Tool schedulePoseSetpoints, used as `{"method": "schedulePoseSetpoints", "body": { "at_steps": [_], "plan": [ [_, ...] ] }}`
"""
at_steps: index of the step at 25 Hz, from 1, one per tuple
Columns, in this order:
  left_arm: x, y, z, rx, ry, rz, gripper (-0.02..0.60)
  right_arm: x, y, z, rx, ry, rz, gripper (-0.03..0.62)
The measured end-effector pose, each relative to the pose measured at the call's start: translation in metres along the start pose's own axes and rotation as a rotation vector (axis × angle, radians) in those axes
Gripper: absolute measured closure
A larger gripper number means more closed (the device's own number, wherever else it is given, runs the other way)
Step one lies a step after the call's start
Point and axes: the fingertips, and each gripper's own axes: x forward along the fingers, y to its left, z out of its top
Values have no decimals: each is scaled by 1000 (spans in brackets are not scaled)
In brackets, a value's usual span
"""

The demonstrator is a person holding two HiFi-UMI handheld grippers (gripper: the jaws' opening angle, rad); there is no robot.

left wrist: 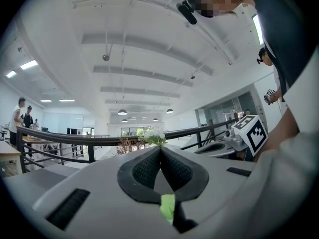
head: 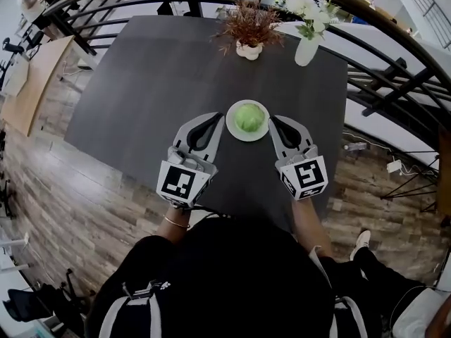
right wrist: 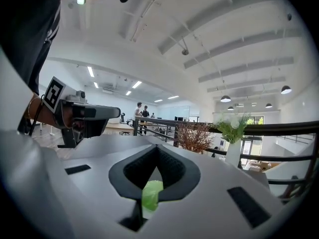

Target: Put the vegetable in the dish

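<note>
A round green vegetable point(head: 249, 117) lies in a small white dish point(head: 233, 129) on the dark table point(head: 155, 83), in the head view. My left gripper point(head: 220, 117) hangs just left of the dish with its jaws shut and nothing between them. My right gripper point(head: 272, 121) is just right of the dish, also shut and empty. In the left gripper view the black pads point(left wrist: 149, 166) meet at the tips, and the right gripper's marker cube point(left wrist: 253, 132) shows beside them. In the right gripper view the pads point(right wrist: 169, 166) are closed too.
A potted dried plant point(head: 248, 30) and a white vase of flowers point(head: 307, 48) stand at the table's far edge. A dark railing point(head: 394, 62) runs behind and to the right. The table's near edge is under my forearms, with wood floor point(head: 63, 189) to the left.
</note>
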Motion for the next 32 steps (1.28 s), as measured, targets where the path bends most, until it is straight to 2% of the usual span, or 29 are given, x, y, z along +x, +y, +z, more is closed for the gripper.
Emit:
{"method": "schedulePoseSetpoints", "body": {
  "at_steps": [5,12,16,32],
  "plan": [
    [-1,-9,4,-45,14,-4,575,-16,3,11,9,-12,-15,586],
    [5,-22,1,-27,-3,-41,575,-33,1,24,14,-38,-37,586],
    [4,-24,0,-40,23,-34,575,-39,3,29,19,-48,-41,586],
    [7,-24,-3,-30,31,-40,575,-39,3,37,-7,-58,-41,586]
  ]
}}
